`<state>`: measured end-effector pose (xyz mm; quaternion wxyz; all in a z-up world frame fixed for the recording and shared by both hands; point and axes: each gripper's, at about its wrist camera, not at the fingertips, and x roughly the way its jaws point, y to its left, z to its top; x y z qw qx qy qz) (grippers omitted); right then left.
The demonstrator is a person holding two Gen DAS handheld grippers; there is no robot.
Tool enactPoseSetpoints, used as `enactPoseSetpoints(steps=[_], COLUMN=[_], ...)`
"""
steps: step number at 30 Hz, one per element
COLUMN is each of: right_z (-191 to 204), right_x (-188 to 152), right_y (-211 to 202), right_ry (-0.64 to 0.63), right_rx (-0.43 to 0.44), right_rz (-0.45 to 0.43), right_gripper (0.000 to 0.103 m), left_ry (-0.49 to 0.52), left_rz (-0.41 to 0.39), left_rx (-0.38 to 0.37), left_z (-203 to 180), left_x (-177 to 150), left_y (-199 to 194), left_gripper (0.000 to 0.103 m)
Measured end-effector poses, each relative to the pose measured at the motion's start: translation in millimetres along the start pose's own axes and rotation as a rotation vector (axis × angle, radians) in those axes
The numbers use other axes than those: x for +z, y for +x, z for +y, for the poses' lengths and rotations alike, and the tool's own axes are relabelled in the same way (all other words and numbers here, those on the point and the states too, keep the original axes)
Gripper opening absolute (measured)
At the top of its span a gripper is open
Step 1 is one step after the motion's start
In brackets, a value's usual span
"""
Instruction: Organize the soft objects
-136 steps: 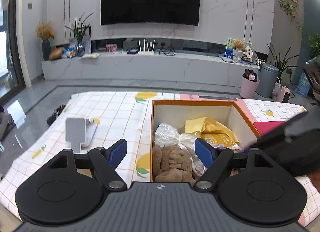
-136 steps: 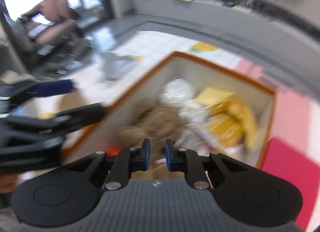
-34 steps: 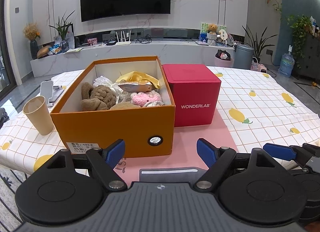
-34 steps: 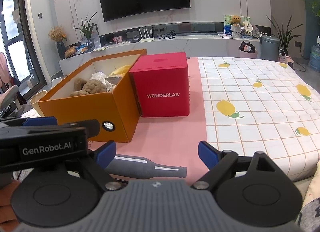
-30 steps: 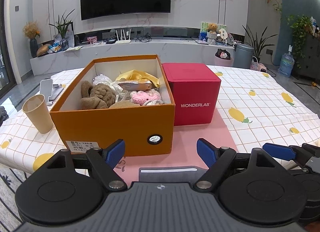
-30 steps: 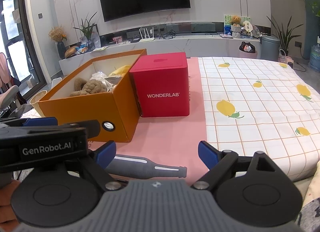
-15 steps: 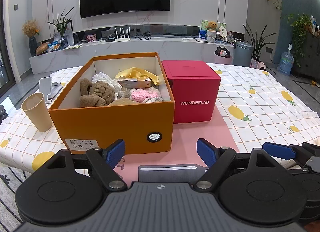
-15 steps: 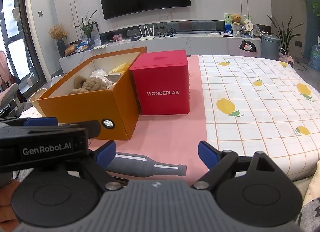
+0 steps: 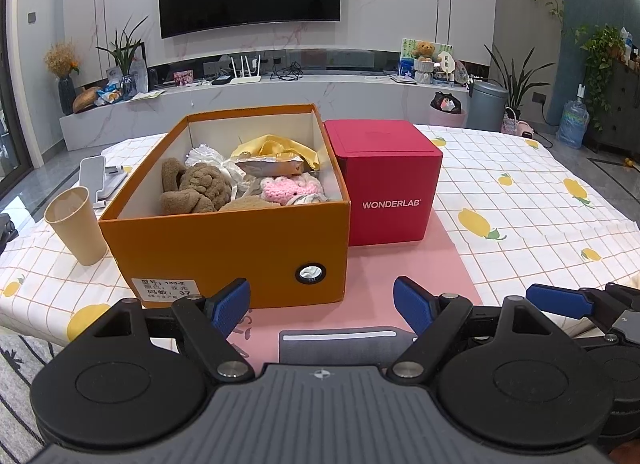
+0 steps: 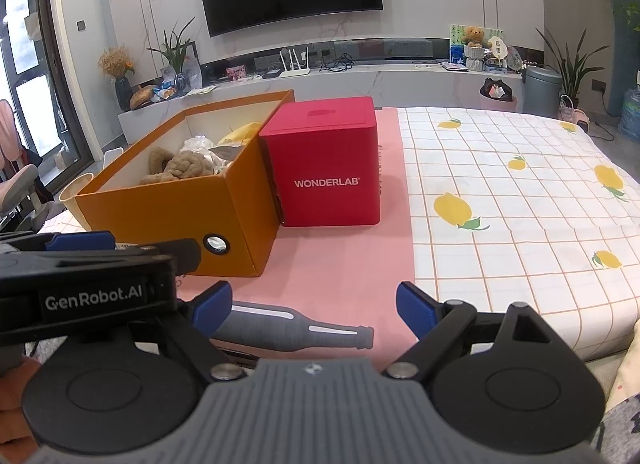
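An open orange box stands on the table. It holds a brown plush toy, a pink knitted piece, a yellow cloth and white plastic wrap. A red WONDERLAB box touches its right side. My left gripper is open and empty, held back from the box's near end. My right gripper is open and empty, to the right of the left one. A grey bottle-shaped print lies on the pink mat below both.
A paper cup stands left of the orange box, with a white phone stand behind it. A pink mat lies under the boxes on a lemon-print tablecloth. The table's near edge is just below the grippers.
Both grippers have drawn back from above the box to the table's near edge. The right gripper, shut earlier, is now open. In the last second both views barely shift.
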<state>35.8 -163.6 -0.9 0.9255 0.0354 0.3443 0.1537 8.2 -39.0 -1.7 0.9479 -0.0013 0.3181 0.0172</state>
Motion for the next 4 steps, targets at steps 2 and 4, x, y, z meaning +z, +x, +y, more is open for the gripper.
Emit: enactPoseSetpoints(steps=[2,4], right_z=[0.0,0.1], right_x=[0.3,0.2], right_y=[0.2,0.1], right_ry=[-0.002,-0.004], right_rx=[0.003,0.003], right_rz=[0.001,0.001], right_gripper=[0.088,0.088], left_ry=[0.007,0.005], left_rz=[-0.005,-0.003], left_rx=[0.000,0.000], left_z=[0.7,1.4], left_x=[-0.4,-0.5], left_y=[-0.1,0.1], left_gripper=[0.095,0.095])
